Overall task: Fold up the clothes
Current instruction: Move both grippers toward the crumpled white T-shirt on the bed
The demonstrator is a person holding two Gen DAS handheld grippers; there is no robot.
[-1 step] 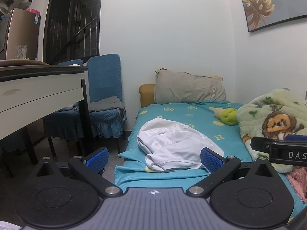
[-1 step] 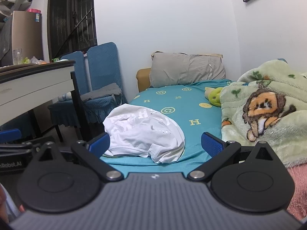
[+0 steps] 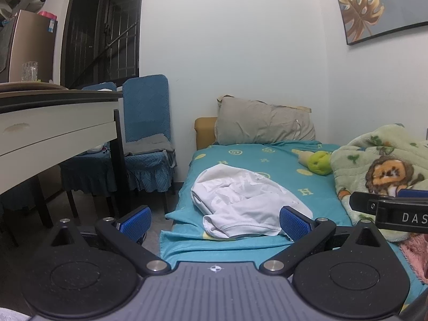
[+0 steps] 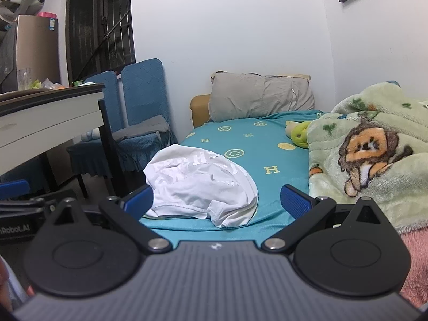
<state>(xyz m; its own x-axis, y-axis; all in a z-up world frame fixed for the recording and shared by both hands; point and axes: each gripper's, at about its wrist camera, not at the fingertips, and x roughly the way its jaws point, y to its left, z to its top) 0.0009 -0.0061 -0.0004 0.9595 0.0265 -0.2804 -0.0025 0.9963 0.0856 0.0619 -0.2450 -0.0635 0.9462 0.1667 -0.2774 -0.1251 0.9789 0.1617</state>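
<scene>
Both views are taken low, from the near end of the bed (image 3: pixel 267 160), and are faced along its length toward the grey pillow (image 3: pixel 263 127) and the far wall.

The left wrist view is set further left, over the bed's near-left corner, so the floor and the blue chairs (image 3: pixel 145 112) are seen beside the table (image 3: pixel 53 123); the other tool's side is caught at its right edge.

The right wrist view is set further right and closer in, with the lion blanket (image 4: pixel 369 144) seen large.

The crumpled white garment (image 3: pixel 240 200) (image 4: pixel 198 184), pillow, chairs and table are shared by both.
</scene>
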